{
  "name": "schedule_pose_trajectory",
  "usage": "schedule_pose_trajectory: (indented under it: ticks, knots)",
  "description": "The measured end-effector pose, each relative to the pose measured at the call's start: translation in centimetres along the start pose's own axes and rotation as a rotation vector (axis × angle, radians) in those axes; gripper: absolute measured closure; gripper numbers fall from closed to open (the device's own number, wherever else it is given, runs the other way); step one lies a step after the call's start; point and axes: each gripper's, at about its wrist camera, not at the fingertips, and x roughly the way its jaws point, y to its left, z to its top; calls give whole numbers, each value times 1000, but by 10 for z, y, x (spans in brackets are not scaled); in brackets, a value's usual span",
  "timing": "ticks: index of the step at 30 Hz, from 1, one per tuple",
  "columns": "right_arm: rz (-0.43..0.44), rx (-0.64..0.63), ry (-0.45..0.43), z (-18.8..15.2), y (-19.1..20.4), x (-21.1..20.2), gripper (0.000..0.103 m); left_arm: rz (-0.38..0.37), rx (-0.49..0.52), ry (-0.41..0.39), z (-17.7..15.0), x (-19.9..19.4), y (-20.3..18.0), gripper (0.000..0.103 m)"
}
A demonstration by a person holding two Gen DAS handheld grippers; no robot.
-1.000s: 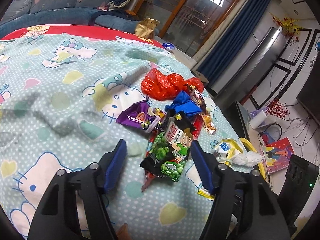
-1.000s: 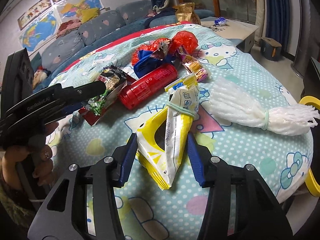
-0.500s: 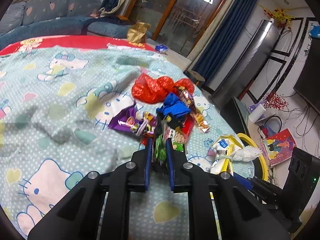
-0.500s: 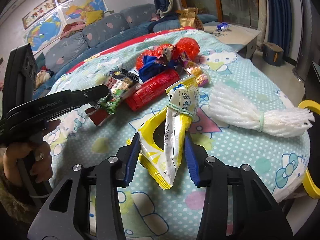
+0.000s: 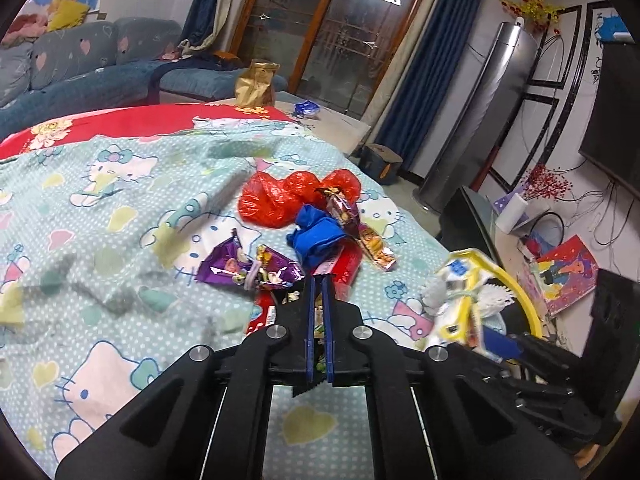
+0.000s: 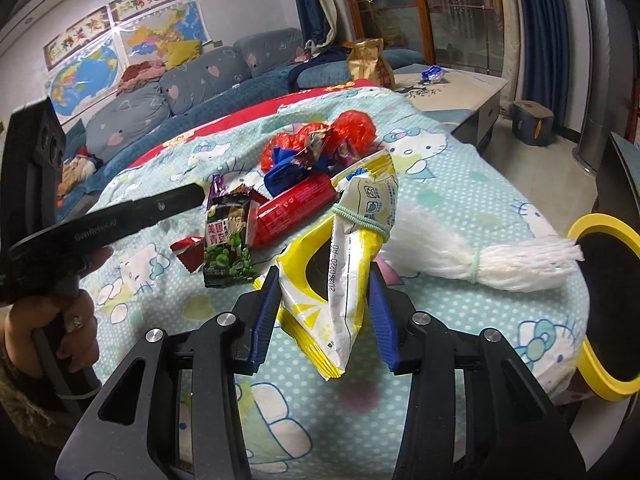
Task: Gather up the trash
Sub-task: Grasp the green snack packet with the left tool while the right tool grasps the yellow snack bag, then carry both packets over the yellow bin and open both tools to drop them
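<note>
My left gripper (image 5: 318, 282) is shut on a black and green pea snack packet (image 5: 319, 322). In the right wrist view that packet (image 6: 228, 240) hangs from the left gripper (image 6: 200, 196), clear of the bedspread. My right gripper (image 6: 324, 280) is shut on a yellow and white packet (image 6: 348, 276) tied with a green band, and holds it just above the cover. More trash lies behind: a red plastic bag (image 5: 280, 200), a blue bag (image 5: 316, 236), a purple wrapper (image 5: 240, 270), a red tube (image 6: 292, 210) and an orange wrapper (image 5: 376, 246).
A white foam net (image 6: 480, 256) lies on the cat-print bedspread (image 5: 120, 240) near its right edge. A yellow-rimmed bin (image 6: 592, 224) stands beside the bed on the right. A person's hand (image 6: 52, 320) holds the left gripper's handle. A sofa and a low table stand behind.
The left jaws closed on the pea packet and lifted it off the bed. The right jaws closed a little on the yellow packet and raised it.
</note>
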Motion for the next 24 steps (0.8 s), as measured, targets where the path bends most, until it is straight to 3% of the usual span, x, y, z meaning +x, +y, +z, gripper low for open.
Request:
schedule_pose_trajectory:
  ticks: [1,3,8,14,16,19,21,24]
  knots:
    - [-2,-1,-4,1,-1,-2,67,9,3,2,0,0,0,65]
    - [-7,-6,-14,4,-5,-8,67,15,5,1,0,1,1,42]
    - [-25,-4,-32,7,-14,-19,67,36,47,36,-1,15,0,42]
    - [-54,2,-46,8,-28,-32,67,61,21,89,0,36,5,46]
    - [-62,14,-46,9,-35,-35,67,63,34,99,-1,40,2,69]
    - [-78,27,-49,8,-43,-38,67,62,65,102,-3,38,-9,77]
    - [-87,36,-51,8,-48,-40,67,60,78,90,-3,35,-15,87]
    - [-99,46,-58,9,-55,-44,67,43,91,62,2,26,-26,87]
